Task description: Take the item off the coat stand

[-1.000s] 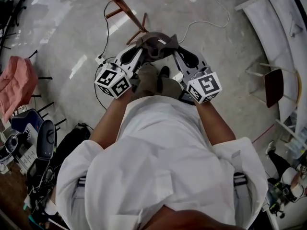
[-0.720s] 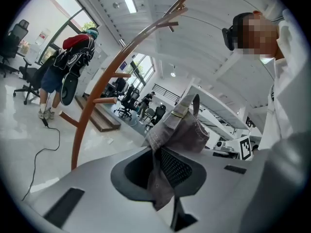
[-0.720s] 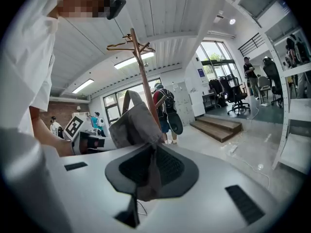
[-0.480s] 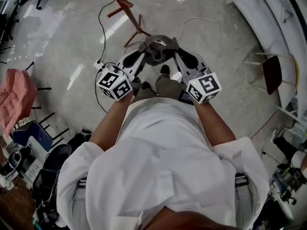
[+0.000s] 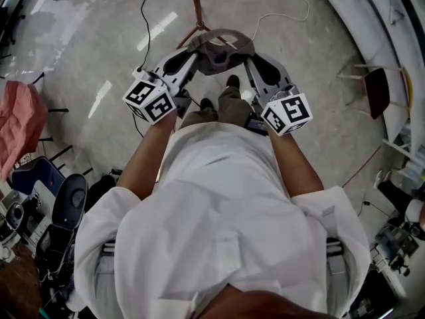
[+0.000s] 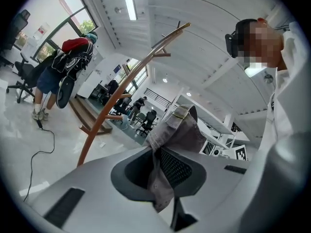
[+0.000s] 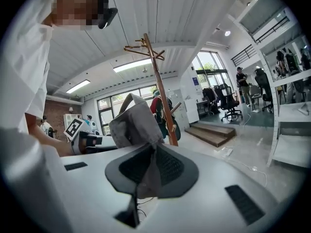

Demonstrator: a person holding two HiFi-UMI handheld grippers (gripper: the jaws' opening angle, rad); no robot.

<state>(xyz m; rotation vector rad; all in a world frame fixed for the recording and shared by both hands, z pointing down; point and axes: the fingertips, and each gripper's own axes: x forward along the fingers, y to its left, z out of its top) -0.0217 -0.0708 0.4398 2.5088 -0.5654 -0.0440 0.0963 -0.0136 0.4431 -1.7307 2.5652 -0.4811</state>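
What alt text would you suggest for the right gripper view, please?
The right tool is shut on a fold of a grey cap, with a wooden coat stand upright behind it. At right are steps and office chairs.

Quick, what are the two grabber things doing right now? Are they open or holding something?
Left gripper: closed, pinching one side of the floppy grey fabric cap.
Right gripper: closed, pinching the other side of the same cap.

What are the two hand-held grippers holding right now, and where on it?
A grey fabric cap: left hand-held gripper and right hand-held gripper each pinch an opposite edge.
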